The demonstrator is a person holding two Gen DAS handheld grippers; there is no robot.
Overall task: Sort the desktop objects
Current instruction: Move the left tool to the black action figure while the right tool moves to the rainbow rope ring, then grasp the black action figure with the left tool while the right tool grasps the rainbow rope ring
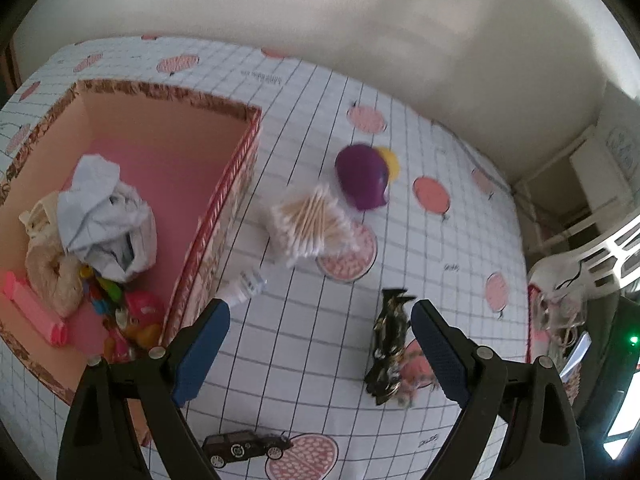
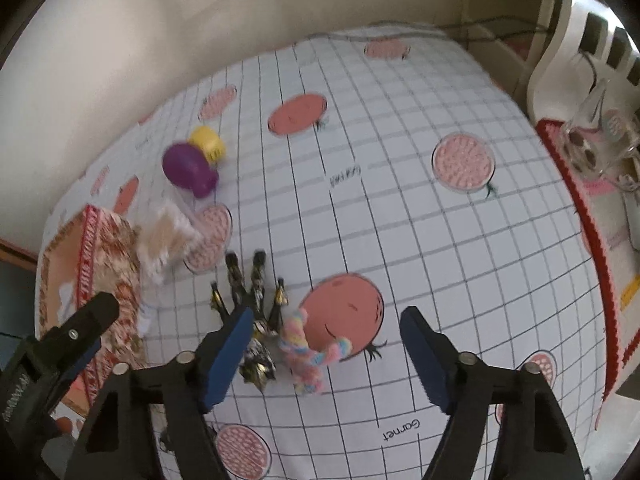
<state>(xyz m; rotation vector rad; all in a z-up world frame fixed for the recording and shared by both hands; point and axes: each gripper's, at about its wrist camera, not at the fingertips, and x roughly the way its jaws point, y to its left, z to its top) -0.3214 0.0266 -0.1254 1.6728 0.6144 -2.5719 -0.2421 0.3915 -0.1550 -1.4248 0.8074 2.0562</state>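
A home room: a fruit-print tablecloth [image 2: 400, 220] against the plain wall [image 1: 280, 8], a white plastic chair [image 2: 560, 40] beside it.

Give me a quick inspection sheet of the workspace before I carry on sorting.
Surface: white grid-patterned tablecloth with pink fruit prints.
Job's things: pink patterned cardboard box, part filled; bundle of cotton swabs; purple and yellow plastic toy; black and gold toy figure; pastel braided rope piece; dark toy car.
Clutter: crumpled white paper inside the box.
Grippers: left gripper open, empty; right gripper open around the rope piece.
Cables: nothing seen.
Surroundings: white plastic chair.
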